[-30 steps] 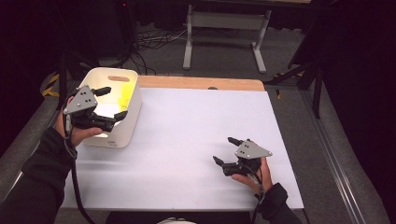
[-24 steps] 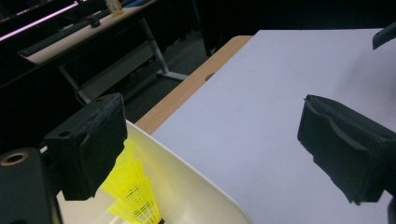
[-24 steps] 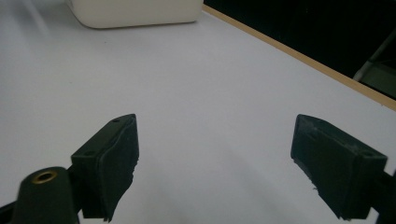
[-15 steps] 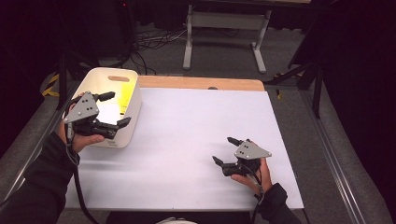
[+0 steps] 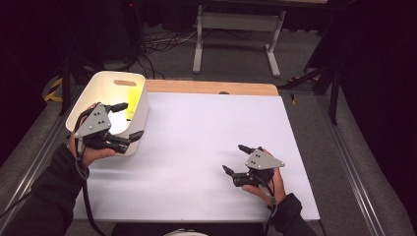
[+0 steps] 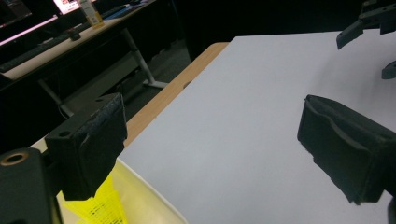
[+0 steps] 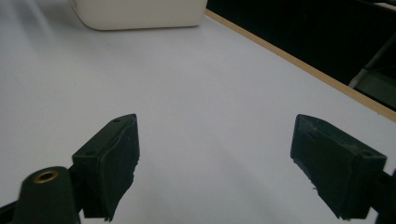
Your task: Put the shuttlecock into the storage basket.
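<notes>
White table | left gripper jaws apart over bin | right gripper jaws apart

- No text, label, brand, number or sign can be read in any view.
- The white bin bears no print on its walls in the high view or the right gripper view.
- The yellow thing inside the bin shows a mesh pattern but no lettering.
- The white surface carries no marks or writing.
- The grey plates on the left tool and right tool show only holes, no markings.
- In the left gripper view, a lit screen and a yellow-labelled item stand on a far desk, too small and blurred to read.
</notes>
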The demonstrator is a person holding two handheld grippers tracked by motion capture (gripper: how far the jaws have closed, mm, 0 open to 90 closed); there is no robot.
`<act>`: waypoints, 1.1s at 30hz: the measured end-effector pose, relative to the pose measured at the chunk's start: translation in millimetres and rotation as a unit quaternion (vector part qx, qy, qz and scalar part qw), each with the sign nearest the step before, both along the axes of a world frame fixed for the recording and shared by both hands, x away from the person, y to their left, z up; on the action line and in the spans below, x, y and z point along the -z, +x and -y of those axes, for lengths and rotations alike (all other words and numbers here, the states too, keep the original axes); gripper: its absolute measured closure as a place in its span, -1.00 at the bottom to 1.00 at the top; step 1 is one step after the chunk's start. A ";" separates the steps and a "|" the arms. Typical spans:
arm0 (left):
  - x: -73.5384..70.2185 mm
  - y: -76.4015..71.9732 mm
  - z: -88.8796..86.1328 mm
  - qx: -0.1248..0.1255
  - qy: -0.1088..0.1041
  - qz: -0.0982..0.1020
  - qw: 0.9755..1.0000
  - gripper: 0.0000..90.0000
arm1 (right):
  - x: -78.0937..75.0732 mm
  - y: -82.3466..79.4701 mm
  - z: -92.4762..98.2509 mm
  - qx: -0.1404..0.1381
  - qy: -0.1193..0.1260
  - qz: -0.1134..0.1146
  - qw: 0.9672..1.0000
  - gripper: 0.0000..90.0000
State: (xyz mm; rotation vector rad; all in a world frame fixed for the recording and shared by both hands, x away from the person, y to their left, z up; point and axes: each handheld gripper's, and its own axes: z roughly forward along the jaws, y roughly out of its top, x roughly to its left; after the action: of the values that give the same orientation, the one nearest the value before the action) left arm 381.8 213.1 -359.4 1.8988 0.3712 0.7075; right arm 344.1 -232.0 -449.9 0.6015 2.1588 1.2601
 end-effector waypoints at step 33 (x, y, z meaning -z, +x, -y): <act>29.7 -22.7 26.0 0.020 0.001 0.011 1.000 -0.80 | -0.2 -3.7 -5.5 -0.007 -0.009 0.004 1.000 -0.62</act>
State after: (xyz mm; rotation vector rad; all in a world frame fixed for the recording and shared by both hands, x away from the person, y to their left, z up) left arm 359.1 187.1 -389.0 1.8933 0.3172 0.7019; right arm 340.4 -226.6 -449.7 0.5741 2.1689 1.2472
